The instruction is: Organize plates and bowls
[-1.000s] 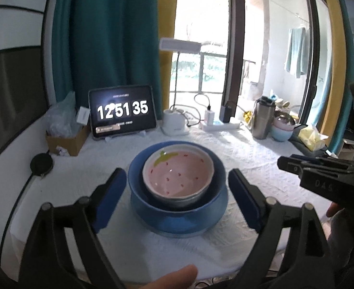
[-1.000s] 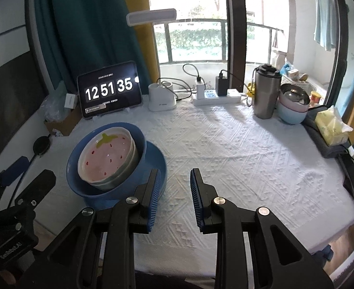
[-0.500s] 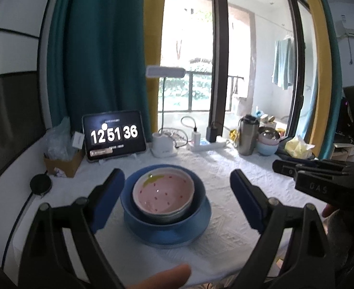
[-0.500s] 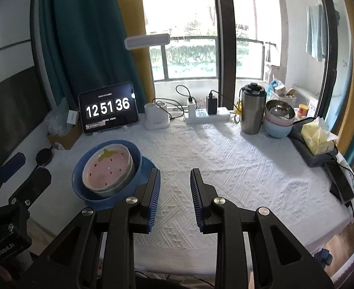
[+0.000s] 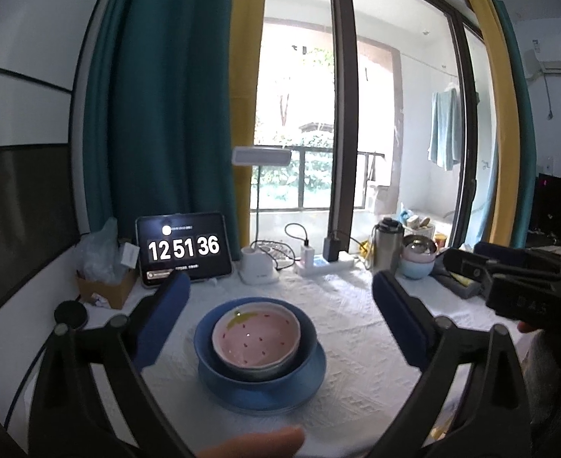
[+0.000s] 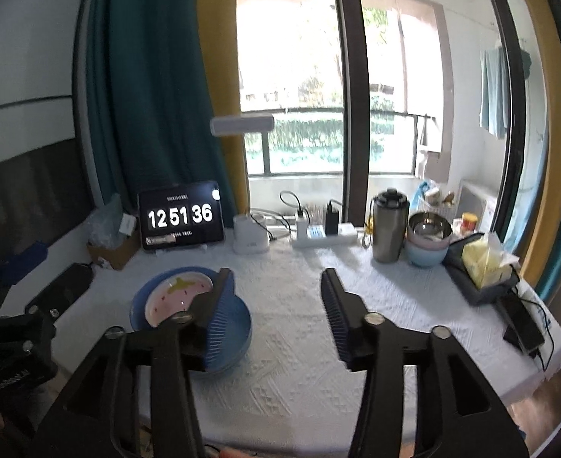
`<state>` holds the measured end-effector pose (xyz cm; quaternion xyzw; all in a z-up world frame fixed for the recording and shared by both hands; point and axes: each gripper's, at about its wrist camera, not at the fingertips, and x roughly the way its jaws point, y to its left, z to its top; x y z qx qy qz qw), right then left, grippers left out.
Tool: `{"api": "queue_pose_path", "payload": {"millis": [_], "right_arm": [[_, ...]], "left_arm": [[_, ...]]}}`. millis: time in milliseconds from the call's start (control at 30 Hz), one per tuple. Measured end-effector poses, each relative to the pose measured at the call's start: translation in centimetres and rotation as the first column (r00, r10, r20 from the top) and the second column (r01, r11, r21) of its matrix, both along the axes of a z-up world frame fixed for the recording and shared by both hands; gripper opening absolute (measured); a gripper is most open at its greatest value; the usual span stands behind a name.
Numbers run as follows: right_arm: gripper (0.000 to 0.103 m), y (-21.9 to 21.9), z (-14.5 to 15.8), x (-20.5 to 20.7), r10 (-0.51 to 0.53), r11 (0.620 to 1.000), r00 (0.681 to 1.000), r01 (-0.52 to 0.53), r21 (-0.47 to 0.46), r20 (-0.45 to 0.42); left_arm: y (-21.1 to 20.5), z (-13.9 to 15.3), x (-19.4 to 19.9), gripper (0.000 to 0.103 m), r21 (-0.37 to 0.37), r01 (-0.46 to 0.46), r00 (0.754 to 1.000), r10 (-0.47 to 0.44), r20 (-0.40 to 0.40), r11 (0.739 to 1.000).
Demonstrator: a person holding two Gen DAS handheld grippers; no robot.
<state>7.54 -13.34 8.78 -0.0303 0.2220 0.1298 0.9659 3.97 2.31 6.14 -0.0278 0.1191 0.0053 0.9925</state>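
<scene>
On the tabletop (image 5: 356, 328), covered with a white textured cloth, stands one stack of dishes near the front left part. At the bottom is a blue plate (image 5: 311, 372), on it a blue bowl (image 5: 306, 334), and inside this a pink bowl (image 5: 256, 337) with small red dots and a yellow-green mark on its inner wall. In the right wrist view the same pink bowl (image 6: 173, 295) is partly hidden behind the left finger of the right tool.

The left tool (image 5: 278, 316) is held above and in front of the stack, with its two blue pads spread very wide. The stack shows between them but further away, and the pads touch nothing. Its jaws have just been opening more. The right tool (image 6: 276, 313) is also spread, about half way, and its jaws have just been opening; only the bare cloth shows between them. It holds nothing.

Along the back edge of the tabletop stand a tablet (image 5: 183, 248) that shows 12 51 36, a white lamp base (image 5: 257, 267), a power strip (image 5: 324, 265) with chargers, a steel flask (image 6: 389, 229) and another small stack of bowls (image 6: 429, 244), with a metal bowl on top. Near the back right corner is a dark box with yellow tissue (image 6: 484, 263). At the back left corner is a cardboard box (image 5: 105, 288).
</scene>
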Motion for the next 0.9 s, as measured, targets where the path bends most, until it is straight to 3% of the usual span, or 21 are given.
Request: {"api": "queue_pose_path", "payload": {"millis": [167, 900], "right_arm": [[0.065, -0.2, 1.2, -1.4, -0.007, 1.0, 0.998, 0.008, -0.011, 0.061], [0.066, -1.4, 3.5, -3.6, -0.025, 1.0, 0.991, 0.026, -0.009, 0.128]], "left_arm": [[0.2, 0.6, -0.6, 0.1, -0.016, -0.005, 1.0, 0.005, -0.002, 1.0], [-0.4, 1.6, -2.0, 0.101, -0.001, -0.034, 0.999, 0.034, -0.037, 0.999]]}}
